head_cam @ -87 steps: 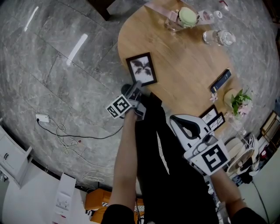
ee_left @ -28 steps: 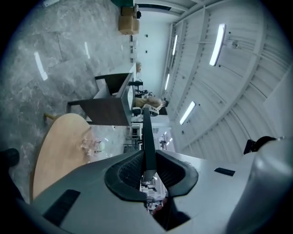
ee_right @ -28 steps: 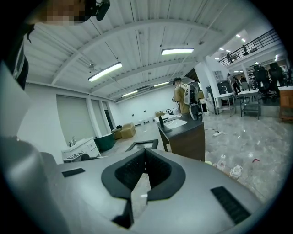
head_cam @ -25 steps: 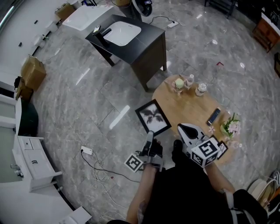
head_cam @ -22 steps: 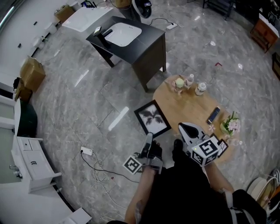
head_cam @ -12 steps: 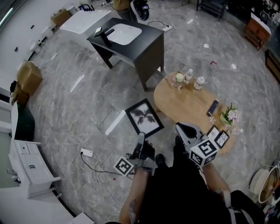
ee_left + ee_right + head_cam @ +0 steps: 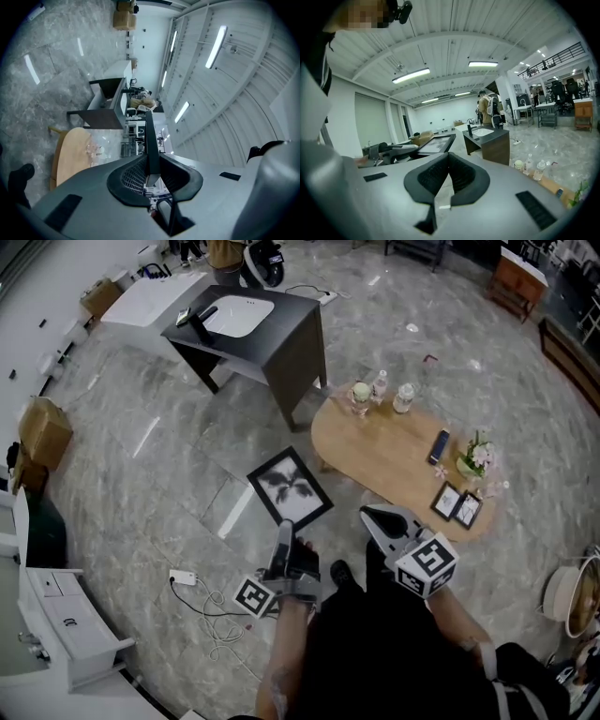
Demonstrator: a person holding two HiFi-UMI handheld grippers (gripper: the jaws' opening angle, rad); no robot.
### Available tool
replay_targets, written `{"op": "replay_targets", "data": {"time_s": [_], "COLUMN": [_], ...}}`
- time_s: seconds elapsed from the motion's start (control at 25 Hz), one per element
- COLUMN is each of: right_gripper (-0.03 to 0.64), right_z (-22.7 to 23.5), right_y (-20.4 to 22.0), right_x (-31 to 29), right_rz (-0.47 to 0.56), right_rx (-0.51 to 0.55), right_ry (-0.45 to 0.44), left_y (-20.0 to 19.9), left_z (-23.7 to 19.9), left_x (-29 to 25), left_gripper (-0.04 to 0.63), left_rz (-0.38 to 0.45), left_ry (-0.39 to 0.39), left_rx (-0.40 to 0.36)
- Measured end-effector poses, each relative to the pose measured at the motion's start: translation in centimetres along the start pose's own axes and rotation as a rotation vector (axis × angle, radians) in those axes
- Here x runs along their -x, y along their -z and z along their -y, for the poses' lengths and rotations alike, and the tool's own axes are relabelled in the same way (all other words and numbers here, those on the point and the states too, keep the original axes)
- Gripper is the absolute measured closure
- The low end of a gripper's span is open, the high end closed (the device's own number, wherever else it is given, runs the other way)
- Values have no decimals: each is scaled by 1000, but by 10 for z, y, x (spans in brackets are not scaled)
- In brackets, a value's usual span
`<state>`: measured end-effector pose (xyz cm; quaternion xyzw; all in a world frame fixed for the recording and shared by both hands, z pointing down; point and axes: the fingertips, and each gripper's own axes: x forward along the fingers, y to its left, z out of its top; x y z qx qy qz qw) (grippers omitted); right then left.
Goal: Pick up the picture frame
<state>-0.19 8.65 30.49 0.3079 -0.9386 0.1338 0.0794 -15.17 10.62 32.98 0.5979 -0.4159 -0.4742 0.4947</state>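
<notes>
P1: Since the earlier head view, the picture frame [image 7: 289, 486] has come off the tabletop [image 7: 394, 454]. It now hangs over the floor at lower centre, gripped by its near edge in the left gripper [image 7: 284, 538], whose fingers are nearly closed on that thin edge.
P2: Right gripper [image 7: 373, 517]?
P1: Fingers pressed together, nothing between them. Pick-up looks done; next comes a steady carry without tilting.
P2: Anything unclear?
P1: Grip depth, seen edge-on only. The bottles [image 7: 380, 390] at the tabletop's far end are too small to identify.

Picture frame [image 7: 289, 486] no longer on the table [image 7: 394, 456] (now up over the floor [image 7: 169, 465])
</notes>
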Motion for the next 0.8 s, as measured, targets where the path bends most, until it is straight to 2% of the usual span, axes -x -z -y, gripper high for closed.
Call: {"op": "replay_targets", "data": {"time_s": [0.32,0.8], "right_gripper": [607,607], "right_z": [-5,-7], "right_y": [6,-6], "right_x": [16,16], "right_rz": [8,26], "right_rx": [-13,19], "right_ry": [37,34], "left_y": [12,15], "left_z": [2,3], "left_x": [-2,-9], "left_gripper": [518,518], "left_rz": [-38,-53], "left_ry": [18,31], "left_rx": [9,27]}}
